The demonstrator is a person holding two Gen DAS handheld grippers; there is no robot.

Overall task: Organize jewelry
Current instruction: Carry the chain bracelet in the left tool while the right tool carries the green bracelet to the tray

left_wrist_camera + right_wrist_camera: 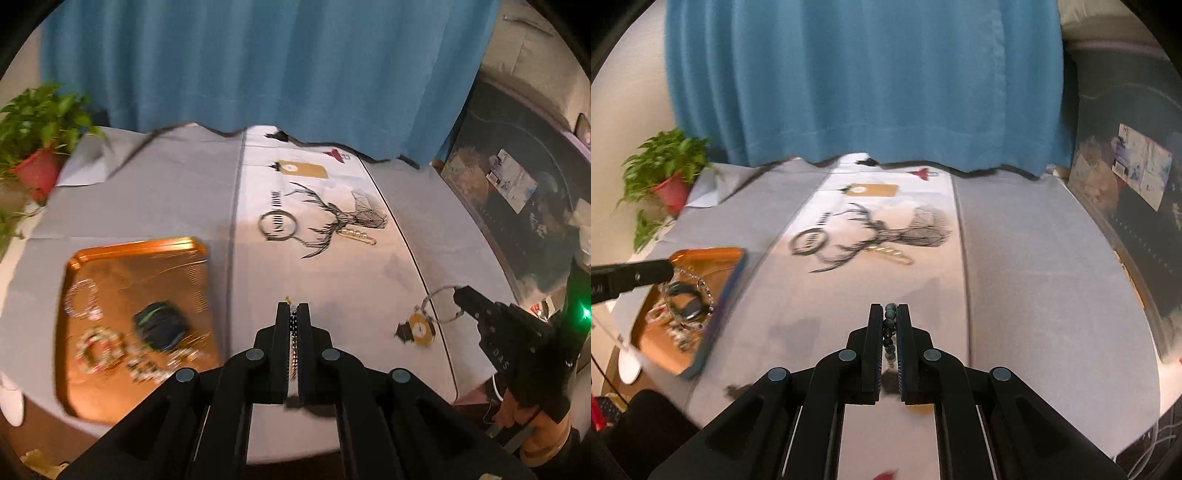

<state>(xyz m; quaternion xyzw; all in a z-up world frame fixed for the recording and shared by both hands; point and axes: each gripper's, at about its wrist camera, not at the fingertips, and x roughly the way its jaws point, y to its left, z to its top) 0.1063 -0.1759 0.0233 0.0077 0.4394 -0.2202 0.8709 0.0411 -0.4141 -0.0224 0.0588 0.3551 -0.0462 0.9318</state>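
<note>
Here, a thin beaded chain is being pinched tight between the closed fingers of the left gripper, low in the middle of the left wrist view, just right of the orange tray, where other jewelry is being kept. In the right wrist view, a string of dark green beads is being squeezed by the right gripper, low in the middle, over the grey tablecloth. A pearl hair clip is being left on the deer drawing, near the middle.
</note>
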